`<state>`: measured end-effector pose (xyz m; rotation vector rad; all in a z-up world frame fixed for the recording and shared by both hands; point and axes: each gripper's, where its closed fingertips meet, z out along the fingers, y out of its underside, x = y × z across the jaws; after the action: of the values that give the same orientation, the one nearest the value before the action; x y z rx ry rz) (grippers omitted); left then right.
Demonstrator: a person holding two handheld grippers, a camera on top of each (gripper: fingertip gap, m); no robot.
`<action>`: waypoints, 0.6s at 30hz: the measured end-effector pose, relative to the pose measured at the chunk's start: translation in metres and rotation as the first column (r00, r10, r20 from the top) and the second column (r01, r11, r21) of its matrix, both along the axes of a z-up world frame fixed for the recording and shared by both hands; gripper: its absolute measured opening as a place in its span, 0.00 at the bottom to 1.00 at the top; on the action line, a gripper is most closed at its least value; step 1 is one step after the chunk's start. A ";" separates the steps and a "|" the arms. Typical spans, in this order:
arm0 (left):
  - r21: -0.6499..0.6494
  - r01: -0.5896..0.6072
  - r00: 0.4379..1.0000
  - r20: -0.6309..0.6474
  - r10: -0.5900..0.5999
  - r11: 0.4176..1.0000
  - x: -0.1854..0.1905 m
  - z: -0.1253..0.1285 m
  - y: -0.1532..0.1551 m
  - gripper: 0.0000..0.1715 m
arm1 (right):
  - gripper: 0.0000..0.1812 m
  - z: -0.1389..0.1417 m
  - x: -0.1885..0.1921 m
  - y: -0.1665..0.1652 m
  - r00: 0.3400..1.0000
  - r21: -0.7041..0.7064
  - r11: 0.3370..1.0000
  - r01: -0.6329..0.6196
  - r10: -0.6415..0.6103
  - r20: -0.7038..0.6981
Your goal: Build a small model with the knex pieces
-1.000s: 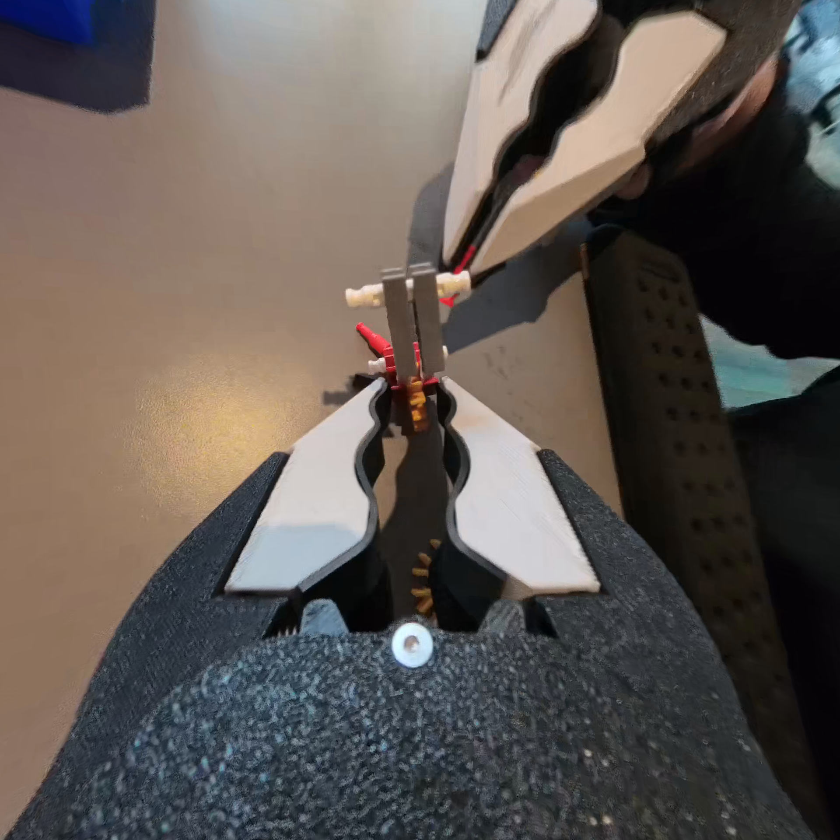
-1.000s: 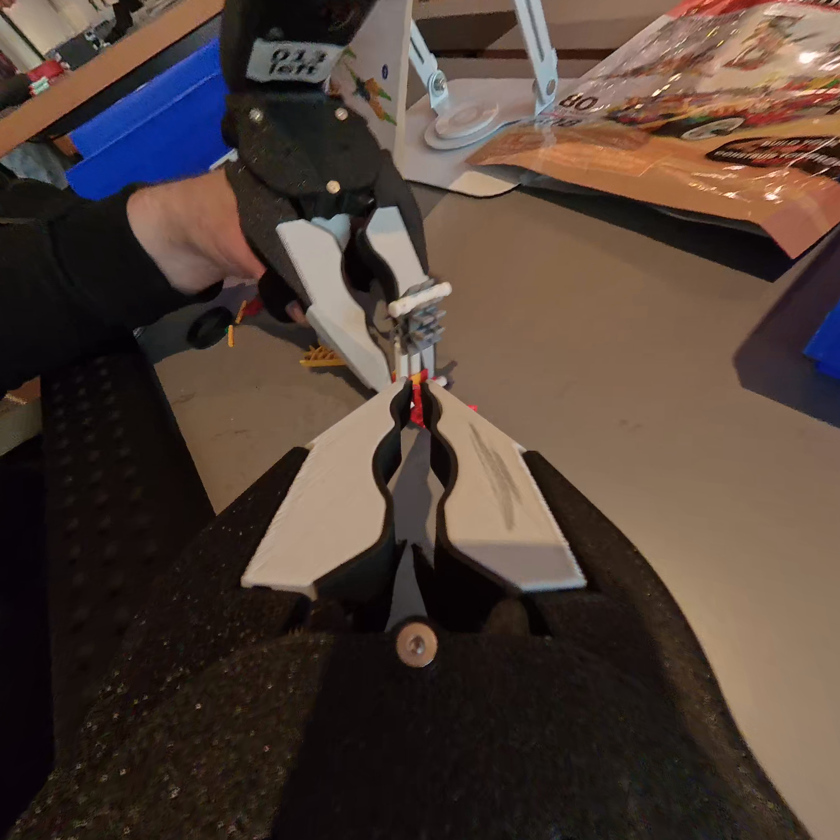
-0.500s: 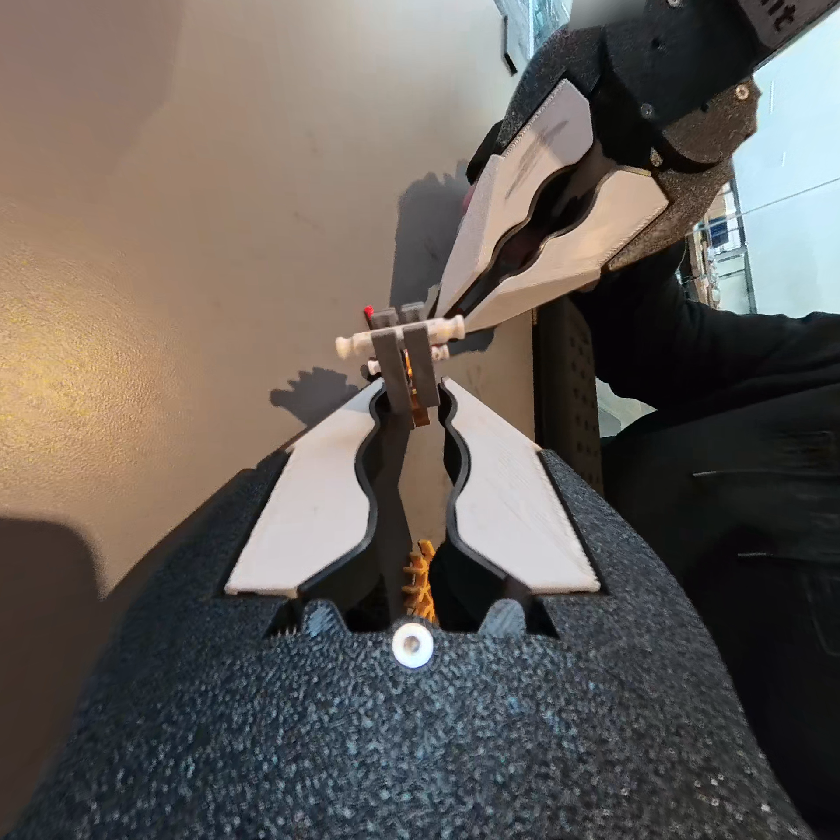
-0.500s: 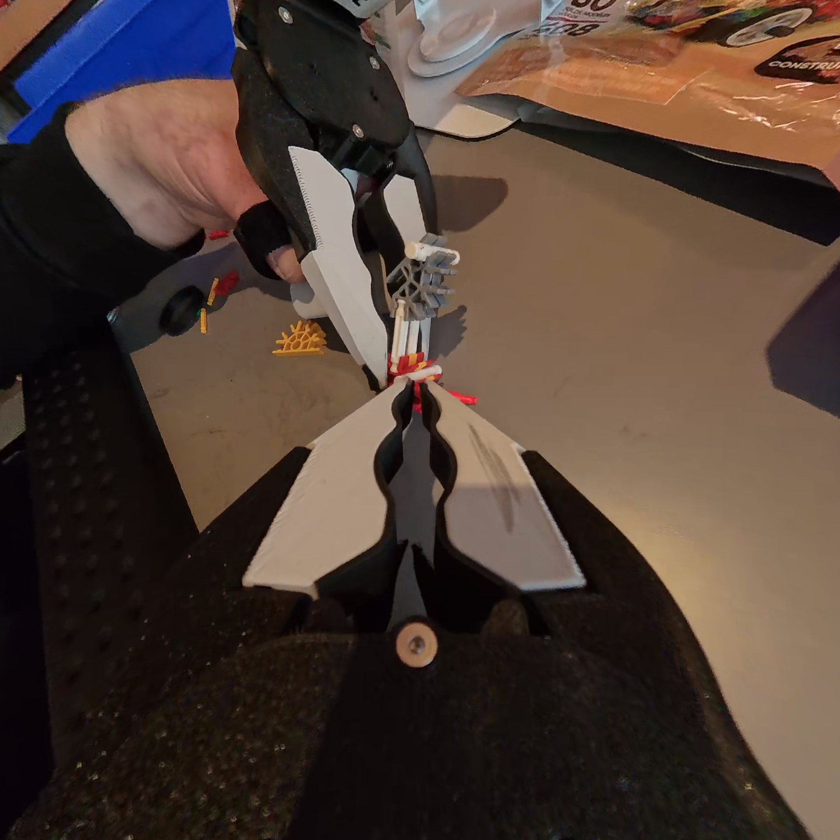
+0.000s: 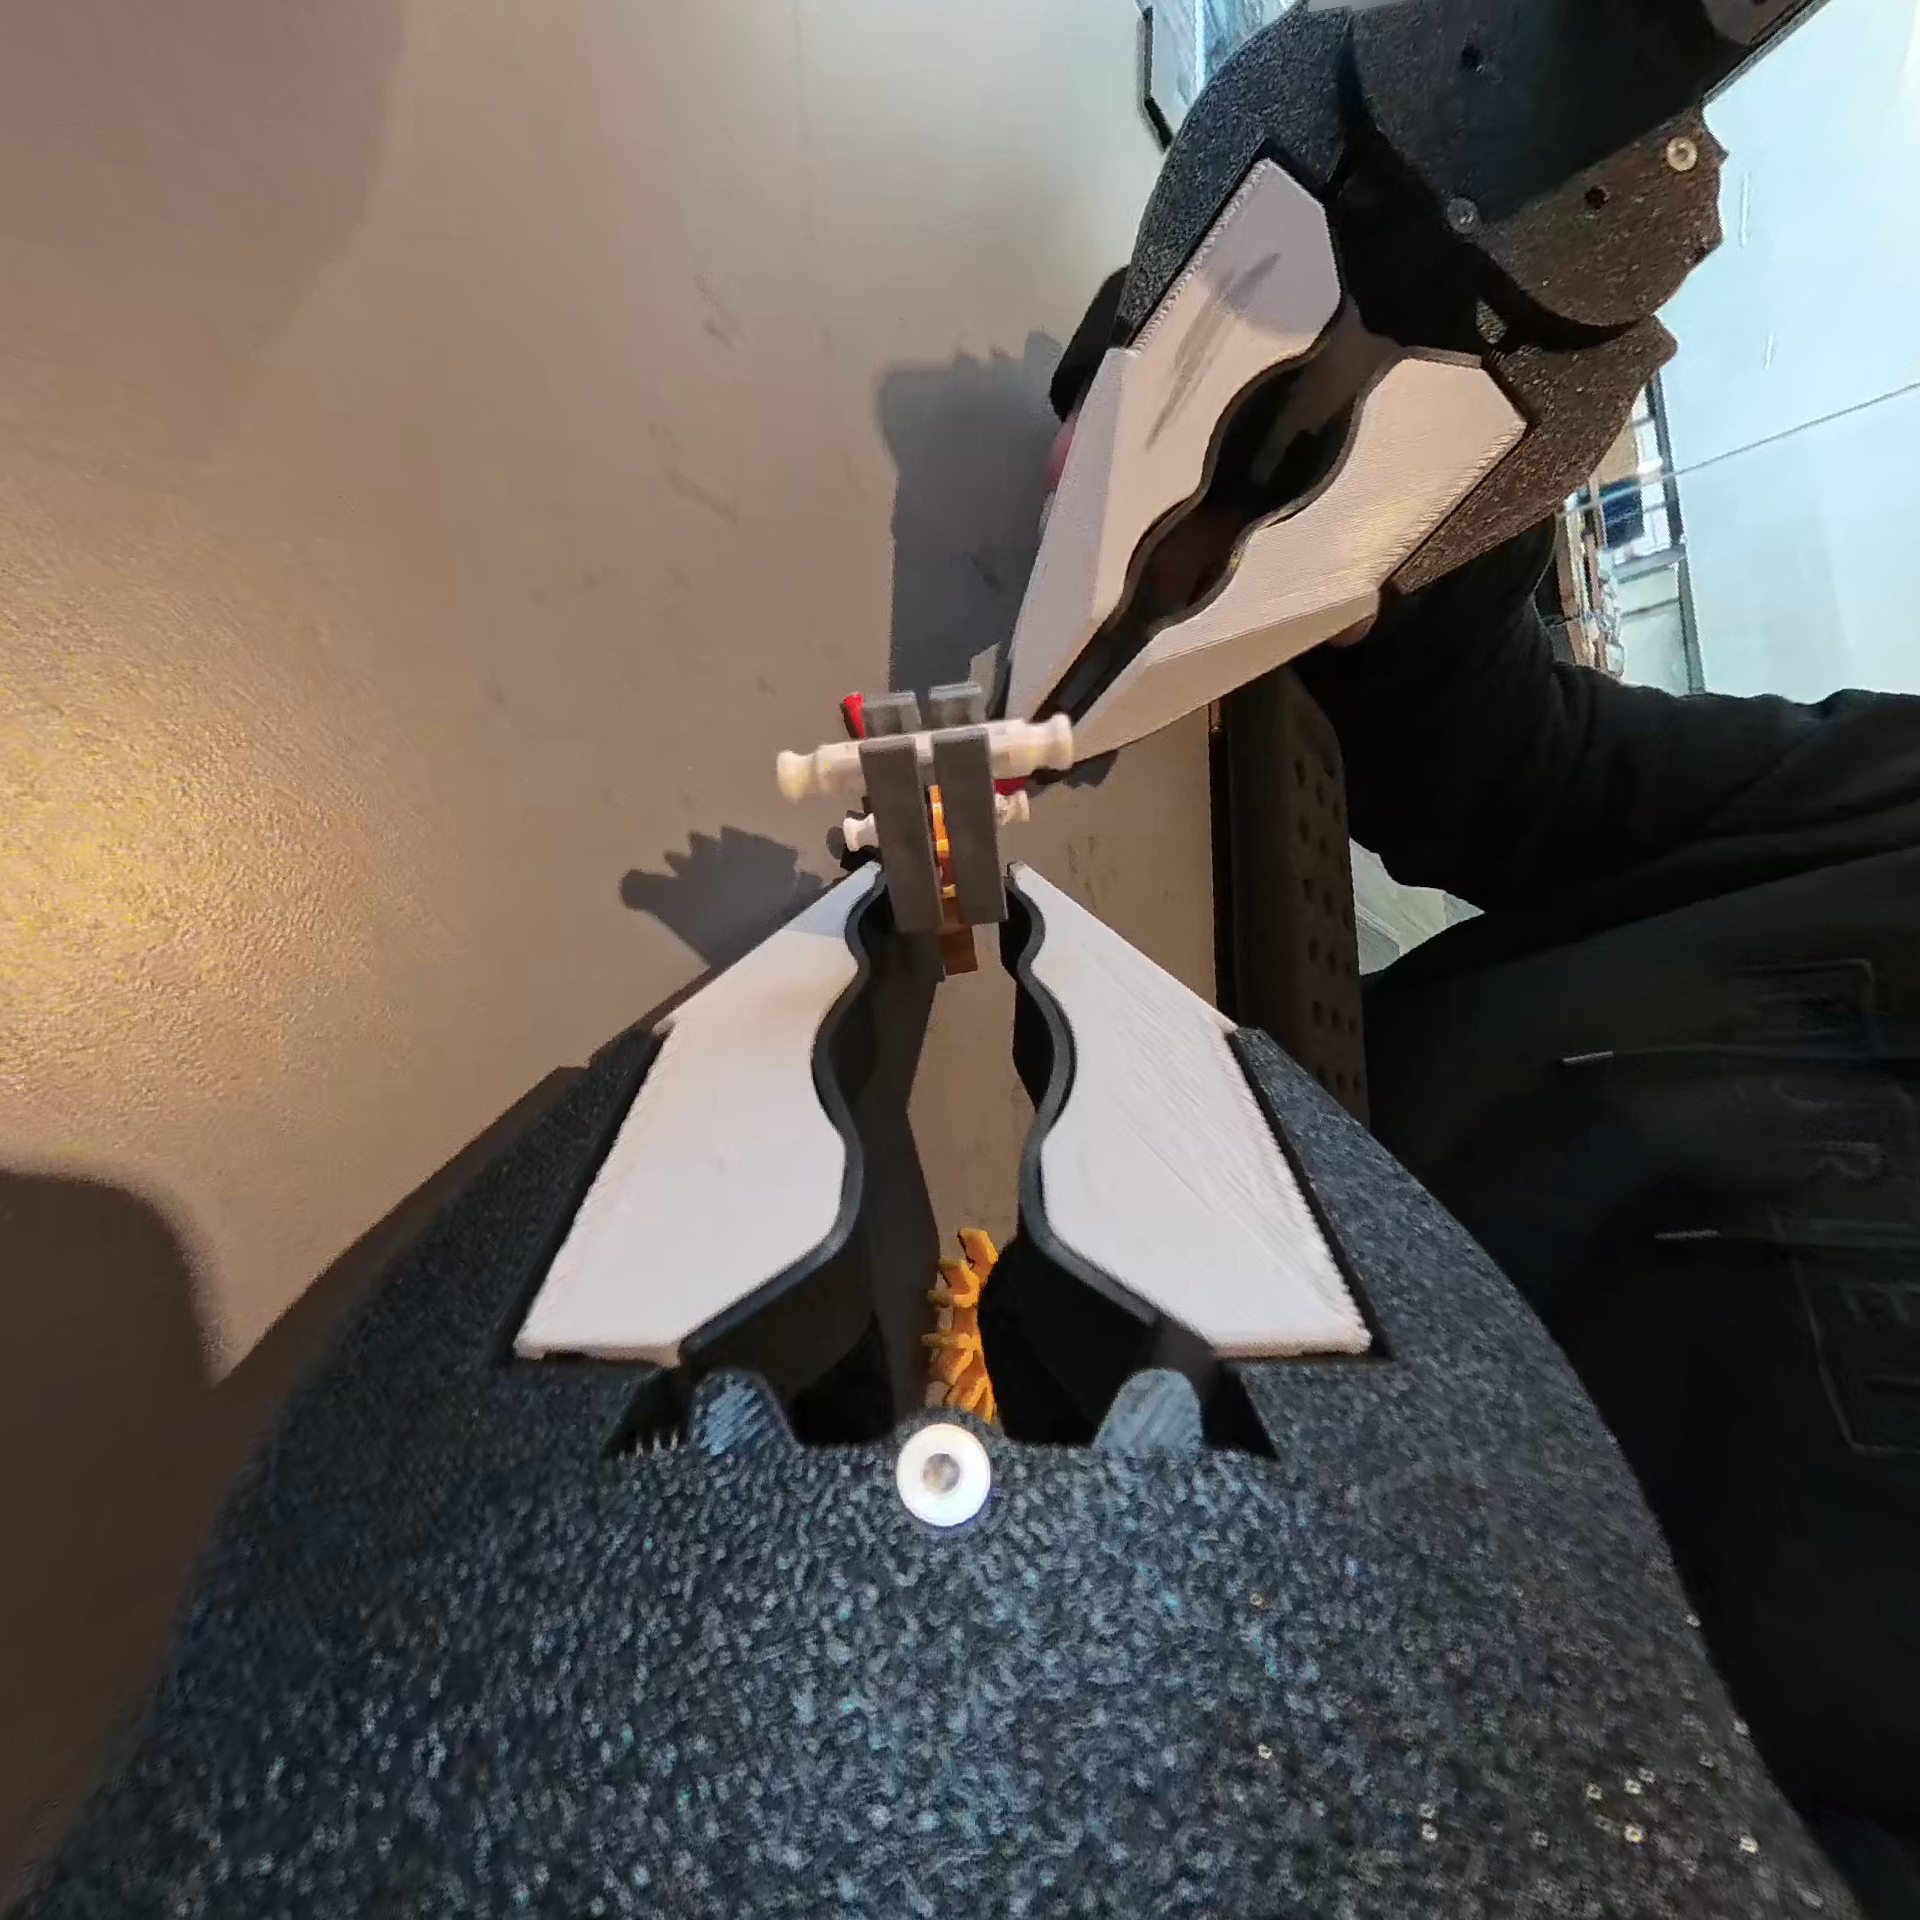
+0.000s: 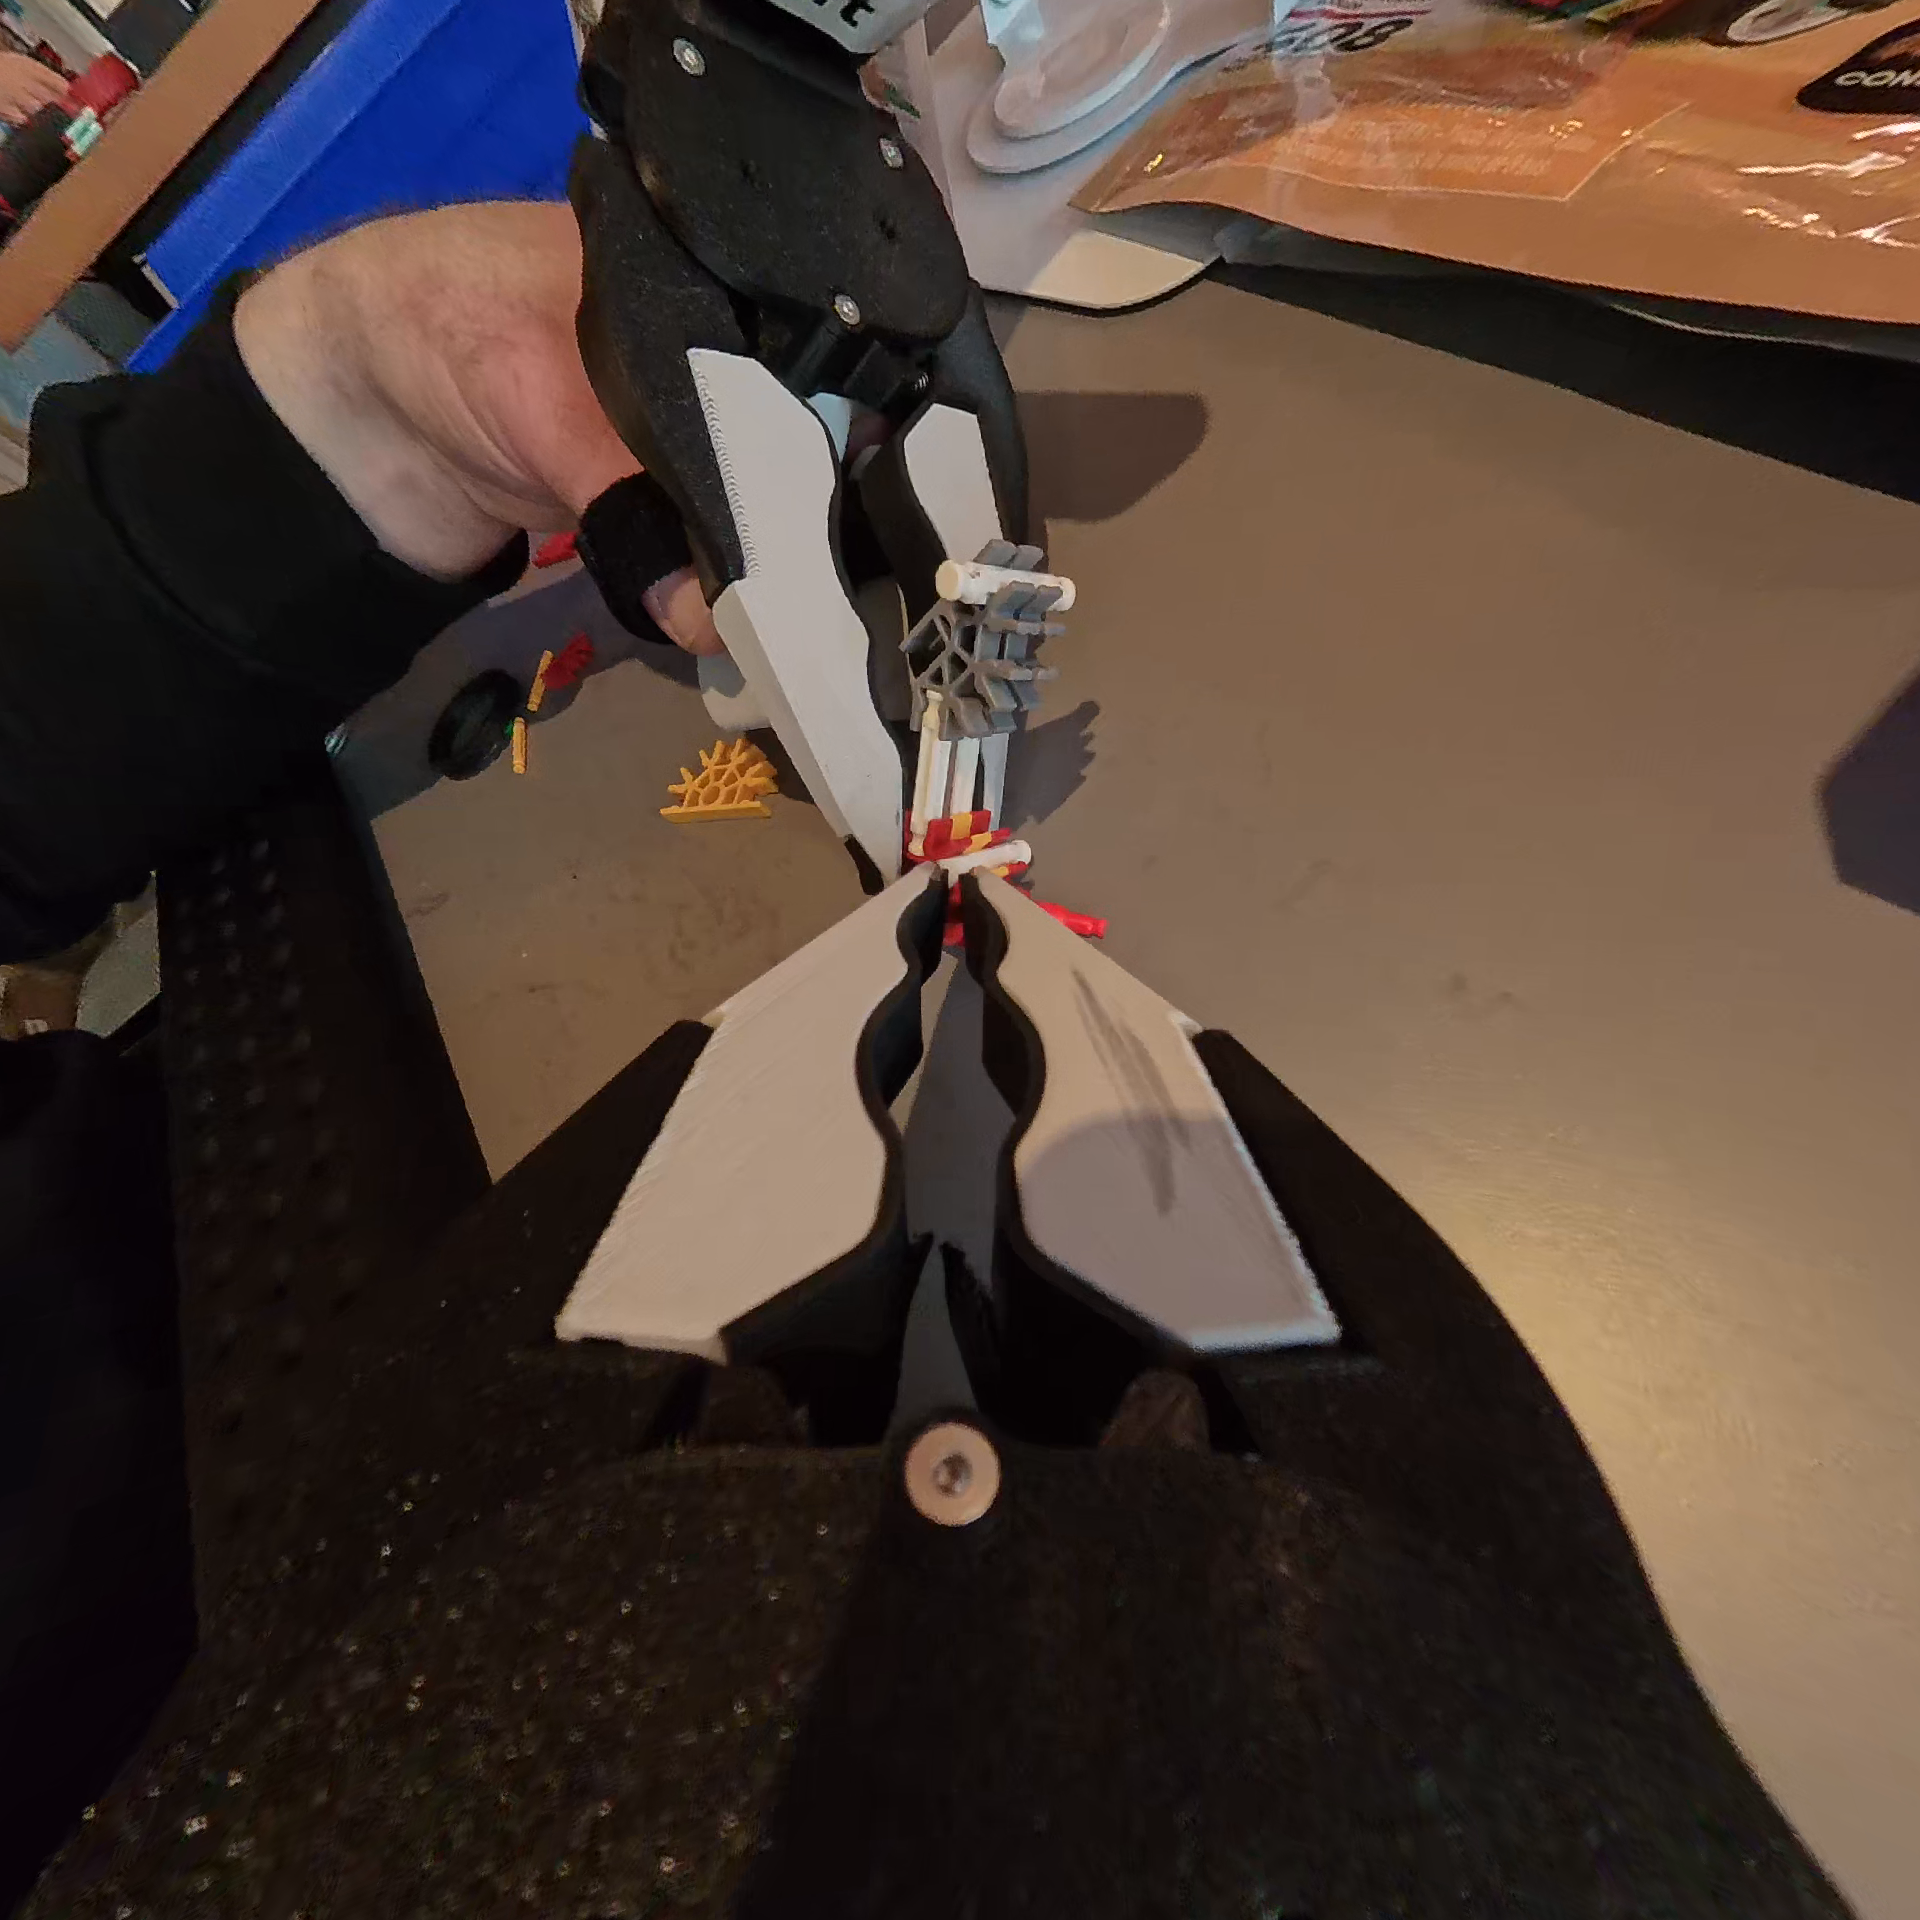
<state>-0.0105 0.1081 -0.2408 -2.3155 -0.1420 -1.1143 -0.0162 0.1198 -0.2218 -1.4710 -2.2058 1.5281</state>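
Left hand-held gripper pinches the grey connectors of a small rod-and-connector toy assembly, steadying it above the surface; right hand-held gripper, nearly closed, clamps its red hub end, bracing both sides.

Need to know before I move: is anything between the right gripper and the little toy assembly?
Nothing visible: the right gripper is already shut on the red end of the rod-and-connector assembly, and the left gripper is clamped on its grey connectors.
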 end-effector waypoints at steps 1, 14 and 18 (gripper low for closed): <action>-0.002 0.004 1.000 0.004 -0.004 1.000 0.000 0.000 0.000 0.10 | 0.01 -0.001 -0.001 0.000 1.000 0.005 1.000 0.004 -0.004 0.004; -0.007 0.010 1.000 0.014 -0.010 1.000 0.000 0.000 0.000 0.10 | 0.01 -0.012 -0.004 0.006 0.998 0.123 0.990 0.065 -0.065 0.002; -0.006 0.012 1.000 0.010 -0.012 1.000 0.000 -0.001 0.000 0.10 | 0.01 -0.013 -0.003 0.007 0.997 0.141 0.987 0.080 -0.079 -0.007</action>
<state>-0.0107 0.1082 -0.2414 -2.3191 -0.1351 -1.1325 -0.0197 0.1264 -0.2349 -1.4952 -2.1764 1.3186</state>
